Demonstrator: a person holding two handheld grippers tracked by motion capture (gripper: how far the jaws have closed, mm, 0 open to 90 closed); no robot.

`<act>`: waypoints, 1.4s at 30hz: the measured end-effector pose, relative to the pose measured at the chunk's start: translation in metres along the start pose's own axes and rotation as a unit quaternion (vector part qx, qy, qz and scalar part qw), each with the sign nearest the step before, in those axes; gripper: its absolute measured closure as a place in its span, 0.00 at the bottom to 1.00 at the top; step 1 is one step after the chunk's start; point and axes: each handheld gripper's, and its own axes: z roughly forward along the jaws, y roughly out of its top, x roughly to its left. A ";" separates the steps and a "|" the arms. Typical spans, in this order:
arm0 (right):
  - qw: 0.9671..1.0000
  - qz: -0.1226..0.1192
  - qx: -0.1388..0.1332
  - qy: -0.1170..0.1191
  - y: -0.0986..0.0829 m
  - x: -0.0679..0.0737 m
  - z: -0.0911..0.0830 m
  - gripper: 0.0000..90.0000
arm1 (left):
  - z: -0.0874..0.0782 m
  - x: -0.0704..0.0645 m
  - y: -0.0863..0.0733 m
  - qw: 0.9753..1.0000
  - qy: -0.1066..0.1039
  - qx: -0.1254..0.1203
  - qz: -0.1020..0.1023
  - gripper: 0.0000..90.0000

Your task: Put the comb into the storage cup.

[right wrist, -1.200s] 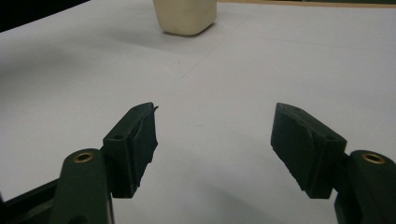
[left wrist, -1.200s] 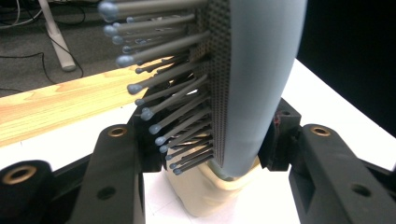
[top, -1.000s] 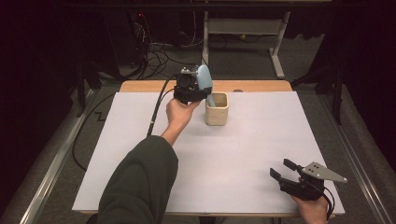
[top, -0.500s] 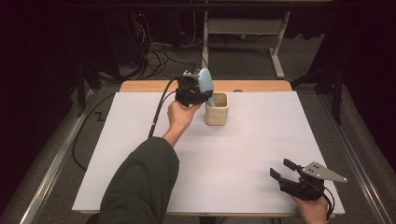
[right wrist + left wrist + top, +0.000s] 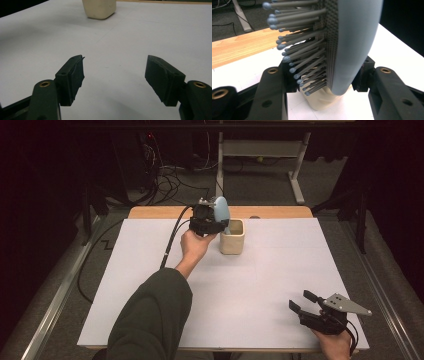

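- Down and rightward went the hairbrush (image 5: 221, 211) since a second earlier, its lower end now at the rim of the cream cup (image 5: 232, 237) instead of hanging left of it.
- Left gripper (image 5: 210, 220) was clamped on the brush near its lower end, jaws pressed against both sides; in the left gripper view the blue-grey back faced right and the grey bristles (image 5: 297, 52) pointed left.
- Brush stood close to upright, head up, over the cup's left side.
- Cup sat at the far middle of the white table (image 5: 150, 285), just right of the left hand (image 5: 194, 245); whether the handle tip was inside or anything else lay within, I couldn't tell.
- Right gripper (image 5: 306, 304) had not moved at all: near right corner, jaws spread wide, nothing between them.
- Its own view showed both pads (image 5: 75, 75) apart over bare tabletop, with the cup (image 5: 99, 8) far ahead.
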 end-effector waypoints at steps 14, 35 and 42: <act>1.000 -0.001 0.002 0.001 0.000 0.000 0.001 0.35 | -0.004 -0.004 -0.001 1.000 0.014 -0.006 0.016 0.47; 1.000 -0.001 -0.004 -0.001 0.000 0.000 -0.001 0.35 | -0.014 -0.005 -0.003 0.999 0.020 -0.002 0.048 0.28; 1.000 0.000 -0.004 -0.001 0.000 0.000 -0.001 0.35 | -0.016 -0.002 -0.003 0.999 0.024 0.005 0.047 0.22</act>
